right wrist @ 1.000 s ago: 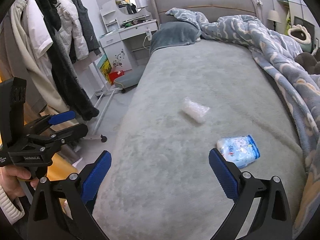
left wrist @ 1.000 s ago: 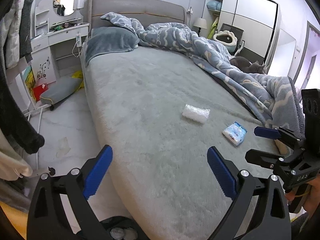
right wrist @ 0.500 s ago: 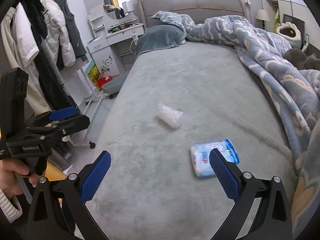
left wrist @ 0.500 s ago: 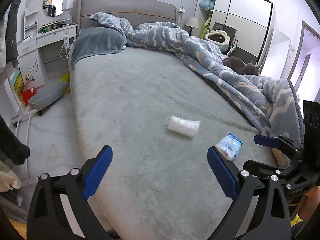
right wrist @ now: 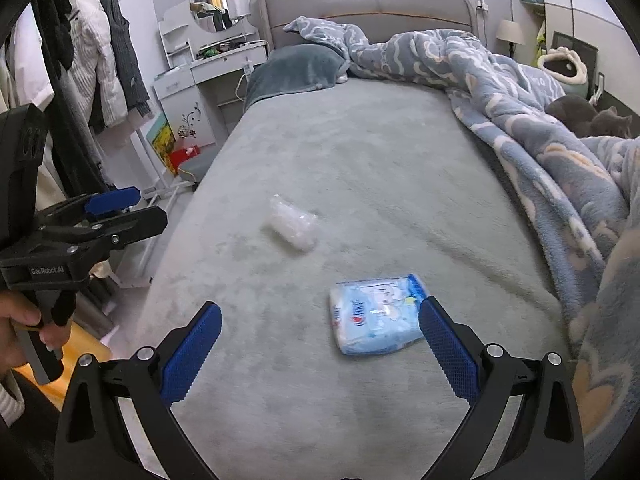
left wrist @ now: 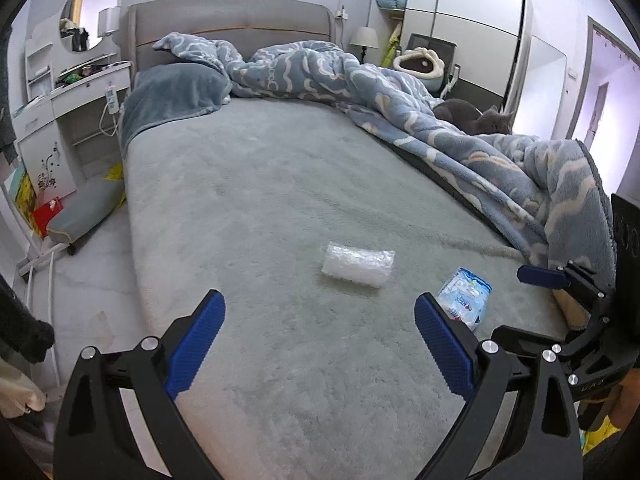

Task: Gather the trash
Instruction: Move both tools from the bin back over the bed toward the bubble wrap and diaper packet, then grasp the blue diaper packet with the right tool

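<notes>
Left gripper (left wrist: pixel 318 342) fingers spread wide, empty, above bed (left wrist: pixel 260 184). Right gripper (right wrist: pixel 320 350) likewise wide apart, empty. Clear plastic wrapper (left wrist: pixel 358 263) on grey cover mid-bed; blue tissue pack (right wrist: pixel 376 322) near it, just beside right gripper's right finger.

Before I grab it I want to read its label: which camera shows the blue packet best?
The right wrist view: the blue packet lies close, its printed face up, just inside the right jaw. In the left wrist view it sits smaller, end-on, partly behind the left gripper's jaw.
</notes>
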Motion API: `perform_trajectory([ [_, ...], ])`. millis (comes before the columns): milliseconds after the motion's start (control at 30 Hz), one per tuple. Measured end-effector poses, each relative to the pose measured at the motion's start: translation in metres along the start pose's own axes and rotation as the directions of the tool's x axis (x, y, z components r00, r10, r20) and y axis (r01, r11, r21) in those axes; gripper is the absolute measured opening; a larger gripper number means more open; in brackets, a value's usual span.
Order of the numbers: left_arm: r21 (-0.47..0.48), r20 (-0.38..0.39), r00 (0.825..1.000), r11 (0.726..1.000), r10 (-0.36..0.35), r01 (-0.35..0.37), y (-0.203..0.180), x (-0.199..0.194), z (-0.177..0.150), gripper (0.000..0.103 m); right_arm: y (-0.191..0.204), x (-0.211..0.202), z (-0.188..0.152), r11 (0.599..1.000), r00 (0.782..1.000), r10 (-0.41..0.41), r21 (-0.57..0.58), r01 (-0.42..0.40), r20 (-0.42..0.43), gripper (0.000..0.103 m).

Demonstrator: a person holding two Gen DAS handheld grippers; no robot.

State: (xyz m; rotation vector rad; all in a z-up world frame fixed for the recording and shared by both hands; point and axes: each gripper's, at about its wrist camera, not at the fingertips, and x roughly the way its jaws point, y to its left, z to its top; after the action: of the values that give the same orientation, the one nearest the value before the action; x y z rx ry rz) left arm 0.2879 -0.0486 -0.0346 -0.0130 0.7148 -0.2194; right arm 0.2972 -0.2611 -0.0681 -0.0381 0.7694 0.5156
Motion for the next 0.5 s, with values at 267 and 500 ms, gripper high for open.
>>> perform_trajectory([
  [267, 0.01, 0.01, 1.0, 1.0, -0.022, 0.022, -0.004, 0.009, 0.006, 0.097, -0.022, -0.004, -0.005, 0.999, 0.999, -0.037, 0.009, 0.037, -0.007, 0.1],
  [500, 0.022, -0.004, 0.999, 0.999, -0.036, 0.036, -0.008, 0.023, 0.008, 0.097, -0.031, -0.004, -0.013, 0.999, 0.999, -0.052, -0.006, 0.052, -0.013, 0.1],
])
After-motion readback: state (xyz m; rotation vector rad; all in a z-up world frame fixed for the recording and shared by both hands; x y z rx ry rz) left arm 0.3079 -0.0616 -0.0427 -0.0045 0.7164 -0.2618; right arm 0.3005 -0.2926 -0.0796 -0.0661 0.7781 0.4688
